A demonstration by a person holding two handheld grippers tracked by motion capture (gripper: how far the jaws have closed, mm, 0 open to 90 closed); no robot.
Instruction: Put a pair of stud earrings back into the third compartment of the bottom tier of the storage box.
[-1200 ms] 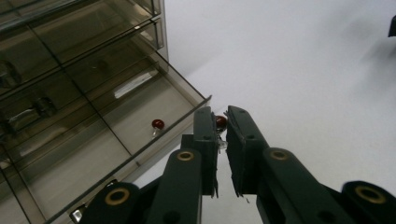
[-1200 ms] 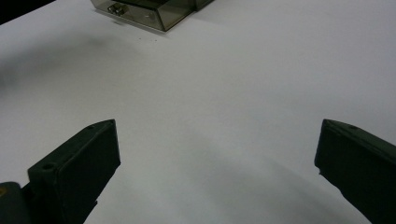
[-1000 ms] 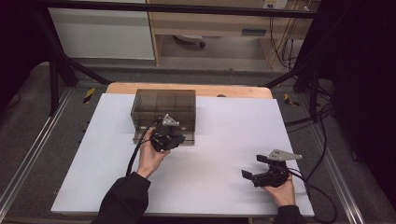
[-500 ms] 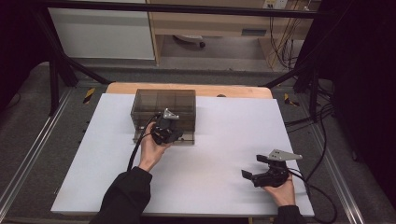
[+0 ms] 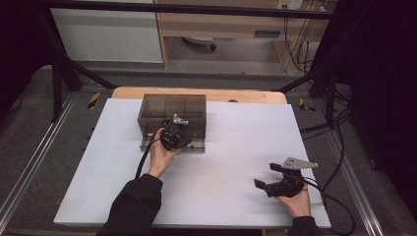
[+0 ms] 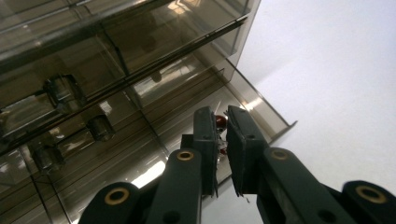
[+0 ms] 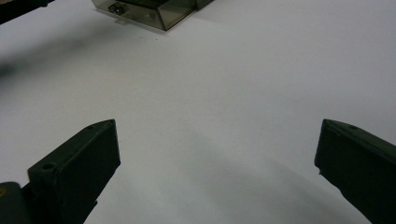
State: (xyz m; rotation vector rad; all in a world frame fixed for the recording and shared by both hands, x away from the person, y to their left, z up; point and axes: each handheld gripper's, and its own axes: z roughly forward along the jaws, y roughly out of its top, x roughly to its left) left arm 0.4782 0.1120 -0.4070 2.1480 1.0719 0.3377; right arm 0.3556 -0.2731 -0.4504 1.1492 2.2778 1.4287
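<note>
A smoky clear drawer cabinet [image 5: 172, 107] stands at the back middle of the white table [image 5: 236, 137]. Its bottom drawer [image 6: 261, 105] is pulled out toward me. My left gripper [image 5: 176, 136] hovers over that open drawer, against the cabinet's front. In the left gripper view, the left gripper [image 6: 223, 116] has its jaws nearly together, with a small red object [image 6: 219, 122] pinched at their tips above the drawer floor. My right gripper [image 5: 264, 175] rests low at the front right of the table. The right gripper [image 7: 217, 149] is wide open, with bare table between its jaws.
The cabinet's upper drawers are shut, with round knobs [image 6: 63, 88] on their fronts. The open drawer [image 7: 154, 11] juts onto the table ahead of the right gripper. A black cable [image 5: 145, 157] trails from the left gripper along the forearm. Dark floor and metal rails surround the table.
My left gripper has moved forward, away from me, to over the open drawer at the cabinet's front. The right gripper has stayed put.
</note>
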